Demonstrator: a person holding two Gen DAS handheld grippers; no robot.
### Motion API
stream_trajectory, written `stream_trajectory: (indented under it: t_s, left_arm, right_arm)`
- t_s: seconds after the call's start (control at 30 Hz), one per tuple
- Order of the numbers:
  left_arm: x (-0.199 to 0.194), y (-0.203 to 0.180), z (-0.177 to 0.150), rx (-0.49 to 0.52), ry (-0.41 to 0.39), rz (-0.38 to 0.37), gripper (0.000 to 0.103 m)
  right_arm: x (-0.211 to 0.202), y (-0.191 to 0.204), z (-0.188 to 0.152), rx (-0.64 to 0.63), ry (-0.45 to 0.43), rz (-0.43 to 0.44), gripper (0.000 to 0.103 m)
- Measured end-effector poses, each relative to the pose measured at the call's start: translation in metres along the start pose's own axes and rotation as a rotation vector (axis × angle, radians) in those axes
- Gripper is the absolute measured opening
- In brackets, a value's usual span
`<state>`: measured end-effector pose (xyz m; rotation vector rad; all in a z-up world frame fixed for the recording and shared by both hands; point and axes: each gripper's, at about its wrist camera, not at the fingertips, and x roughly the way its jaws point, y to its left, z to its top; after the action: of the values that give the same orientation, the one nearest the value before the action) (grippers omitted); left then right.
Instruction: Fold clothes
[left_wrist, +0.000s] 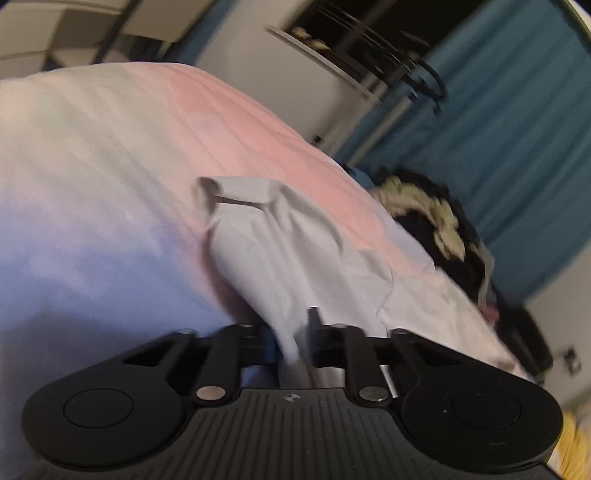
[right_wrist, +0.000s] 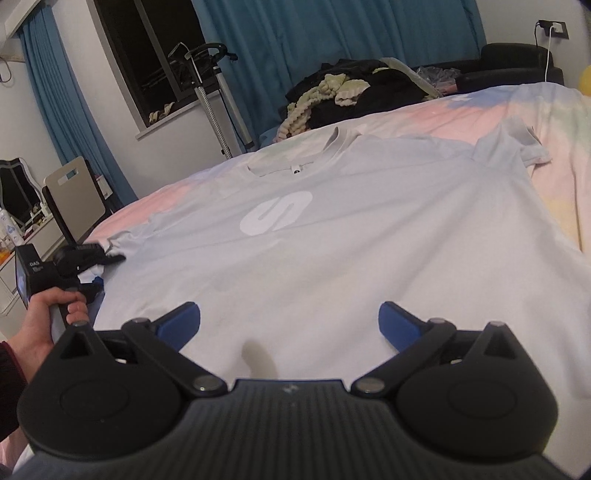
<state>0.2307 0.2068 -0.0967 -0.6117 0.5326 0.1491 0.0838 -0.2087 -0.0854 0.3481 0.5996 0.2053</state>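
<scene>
A pale grey T-shirt (right_wrist: 332, 240) with a white logo (right_wrist: 275, 218) lies flat, front up, on the pastel bedspread (right_wrist: 480, 107), its collar (right_wrist: 295, 155) at the far end. My right gripper (right_wrist: 290, 325) hovers over the hem, jaws wide open with nothing between the blue pads (right_wrist: 181, 321). At the shirt's left edge my left gripper (right_wrist: 107, 258), held by a hand (right_wrist: 40, 325), is shut on a bunch of the shirt's cloth. In the left wrist view that grey cloth (left_wrist: 266, 240) rises in folds from the shut left gripper (left_wrist: 293, 332) over the bedspread (left_wrist: 110, 147).
A pile of dark and cream clothes (right_wrist: 351, 88) sits at the bed's far side, also seen as the pile (left_wrist: 436, 221). Blue curtains (right_wrist: 295, 44), a garment steamer stand (right_wrist: 210, 92), a chair (right_wrist: 77, 199) and a dark armchair (right_wrist: 517, 62) ring the bed.
</scene>
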Motion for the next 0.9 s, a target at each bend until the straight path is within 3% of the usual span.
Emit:
stream_trajectory:
  t_s: [0.17, 0.37, 0.6, 0.77, 0.8, 0.83, 0.9]
  left_arm:
    - [-0.011, -0.055, 0.004, 0.259, -0.021, 0.044, 0.005]
    - [-0.021, -0.154, 0.001, 0.535, -0.034, 0.03, 0.005]
    - [-0.009, -0.266, -0.075, 0.802, 0.065, -0.069, 0.006]
    - [0.023, -0.277, -0.141, 0.891, 0.21, -0.083, 0.011]
    - [0.029, -0.275, -0.148, 0.884, 0.238, -0.078, 0.02]
    - [0.034, -0.273, -0.156, 0.876, 0.262, -0.076, 0.038]
    - [0.031, -0.265, -0.16, 0.862, 0.257, -0.087, 0.059]
  right_arm:
    - [-0.008, -0.01, 0.01, 0.074, -0.028, 0.027, 0.103]
    - [-0.023, -0.023, 0.016, 0.142, -0.046, 0.039, 0.103]
    - [-0.031, -0.048, 0.019, 0.233, -0.058, 0.024, 0.103]
    - [-0.03, -0.067, 0.017, 0.297, -0.059, 0.004, 0.103]
    - [-0.029, -0.069, 0.017, 0.298, -0.059, 0.001, 0.103]
    - [-0.029, -0.07, 0.016, 0.299, -0.059, -0.003, 0.103]
    - [-0.028, -0.073, 0.015, 0.303, -0.056, -0.004, 0.103]
